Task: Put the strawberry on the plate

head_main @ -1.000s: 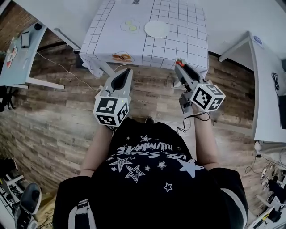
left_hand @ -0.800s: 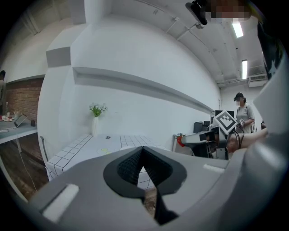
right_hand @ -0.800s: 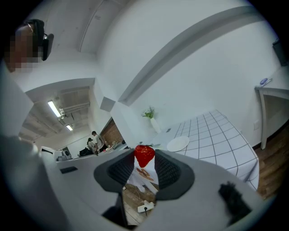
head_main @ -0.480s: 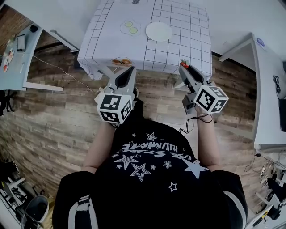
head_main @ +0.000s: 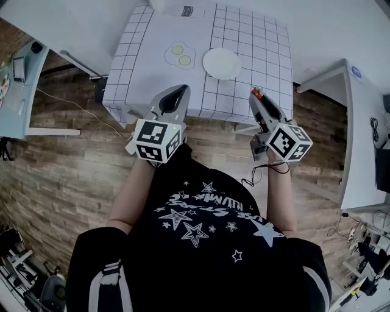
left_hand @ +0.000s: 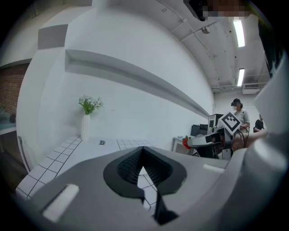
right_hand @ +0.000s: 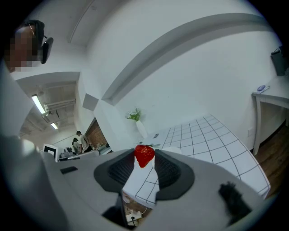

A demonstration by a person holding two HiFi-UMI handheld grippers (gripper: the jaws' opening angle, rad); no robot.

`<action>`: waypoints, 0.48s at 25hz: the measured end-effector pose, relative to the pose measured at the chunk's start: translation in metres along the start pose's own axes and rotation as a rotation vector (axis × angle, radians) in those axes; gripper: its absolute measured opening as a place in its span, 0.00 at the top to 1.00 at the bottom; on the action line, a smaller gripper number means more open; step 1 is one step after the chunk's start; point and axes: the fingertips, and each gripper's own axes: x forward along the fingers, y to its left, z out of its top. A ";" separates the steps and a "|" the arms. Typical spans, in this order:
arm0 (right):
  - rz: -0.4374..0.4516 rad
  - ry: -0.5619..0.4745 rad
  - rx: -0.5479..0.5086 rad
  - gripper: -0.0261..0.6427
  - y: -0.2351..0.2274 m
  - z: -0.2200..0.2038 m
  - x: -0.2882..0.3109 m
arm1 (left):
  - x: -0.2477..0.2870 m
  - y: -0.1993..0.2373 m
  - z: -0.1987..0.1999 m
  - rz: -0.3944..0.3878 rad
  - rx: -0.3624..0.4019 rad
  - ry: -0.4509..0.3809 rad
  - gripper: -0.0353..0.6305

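Over table [head_main: 152,67] edge: right claw [head_main: 256,95], strawberry [head_main: 258,92] advanced.

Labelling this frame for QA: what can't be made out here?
- Head view: strawberry is only a red speck at the tip of the right gripper, too small to judge the grip.
- Left gripper view: plate hidden behind the left gripper itself.
- Right gripper view: plate mostly hidden behind strawberry and jaws.
- Head view: dark mark near the table far edge, too small to read.

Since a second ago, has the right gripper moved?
Yes. The right gripper, carrying the red strawberry, has advanced past the near edge of the white gridded table, toward the round white plate.
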 end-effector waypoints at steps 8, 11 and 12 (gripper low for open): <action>-0.099 0.035 -0.001 0.74 -0.019 0.010 0.062 | 0.053 0.050 -0.003 -0.058 -0.013 0.082 0.93; -0.133 0.055 -0.003 0.74 -0.027 0.009 0.085 | 0.073 0.069 -0.006 -0.084 -0.026 0.105 0.93; -0.149 0.066 -0.005 0.74 -0.031 0.007 0.091 | 0.079 0.074 -0.009 -0.094 -0.028 0.115 0.93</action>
